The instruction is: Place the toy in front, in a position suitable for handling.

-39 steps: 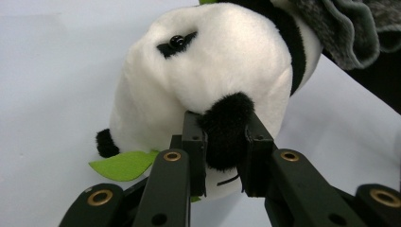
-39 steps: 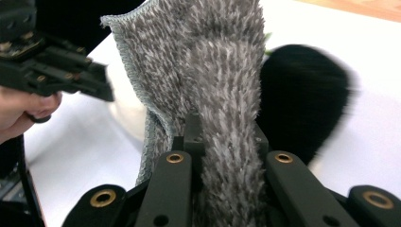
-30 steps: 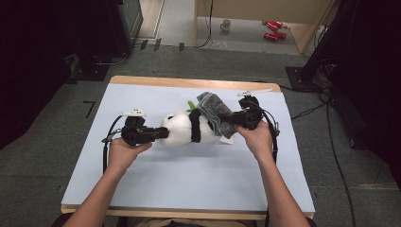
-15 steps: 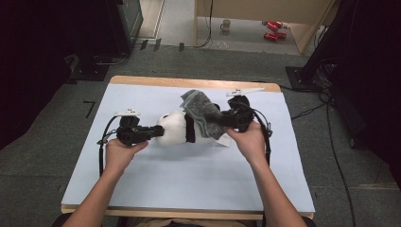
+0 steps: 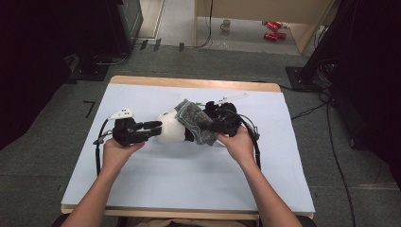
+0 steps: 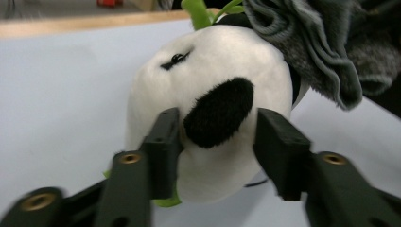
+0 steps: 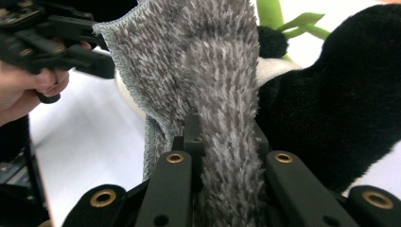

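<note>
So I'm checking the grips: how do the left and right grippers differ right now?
The left gripper has just been opening, its jaws straddling the plush panda's head without squeezing; the right gripper is shut on the grey cloth. Both meet at the panda on the blue mat.

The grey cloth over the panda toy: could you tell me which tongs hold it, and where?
The right tongs pinch a bunched fold of the grey cloth.

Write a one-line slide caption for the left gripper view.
Left gripper, jaws just opened, straddles a plush panda's white head on the table, beside a grey cloth.
</note>
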The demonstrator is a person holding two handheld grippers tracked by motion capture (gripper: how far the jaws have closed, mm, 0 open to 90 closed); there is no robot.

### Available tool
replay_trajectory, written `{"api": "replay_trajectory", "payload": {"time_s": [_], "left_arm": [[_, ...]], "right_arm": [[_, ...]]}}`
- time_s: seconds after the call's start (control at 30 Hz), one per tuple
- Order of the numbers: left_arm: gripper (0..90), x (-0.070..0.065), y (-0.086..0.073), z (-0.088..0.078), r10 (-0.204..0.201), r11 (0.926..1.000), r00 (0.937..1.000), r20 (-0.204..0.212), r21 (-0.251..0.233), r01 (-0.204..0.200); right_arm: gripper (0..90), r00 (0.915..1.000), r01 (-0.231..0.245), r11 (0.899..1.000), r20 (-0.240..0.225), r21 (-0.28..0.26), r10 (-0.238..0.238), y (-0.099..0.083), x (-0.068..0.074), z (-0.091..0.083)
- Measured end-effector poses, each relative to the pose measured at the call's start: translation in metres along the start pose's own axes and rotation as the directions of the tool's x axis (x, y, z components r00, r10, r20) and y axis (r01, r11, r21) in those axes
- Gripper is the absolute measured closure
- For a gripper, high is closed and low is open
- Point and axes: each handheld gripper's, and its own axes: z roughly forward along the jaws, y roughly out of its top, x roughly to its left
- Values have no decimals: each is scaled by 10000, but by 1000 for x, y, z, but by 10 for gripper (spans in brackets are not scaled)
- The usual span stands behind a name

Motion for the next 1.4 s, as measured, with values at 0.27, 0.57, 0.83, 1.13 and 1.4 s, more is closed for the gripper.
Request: {"api": "replay_trajectory", "payload": {"time_s": [0.27,0.57,0.83,1.13,1.4], "left_arm": [[288,7,-9,10,396,9986,9984,406,326,-409],[255,7,-11,33,1040,9941,9943,-227,-280,-1046],[612,0,-6,34,78,9987,9997,-214,501,-68],[705,-10,0,24,-1339,9893,9859,1002,721,1270],[686,-23,0,22,-1898,9780,9782,848,1047,1807]], "right_arm": [[788,10000,-25,9998,5,-189,25,4,-9,-1],[785,9999,-151,9996,-38,-230,151,7,-13,0],[784,10000,-72,9997,57,-237,73,9,-9,0],[785,9988,330,9978,-355,-575,-351,19,16,-9],[783,9875,696,9965,-1384,-466,-754,17,54,9]]}}
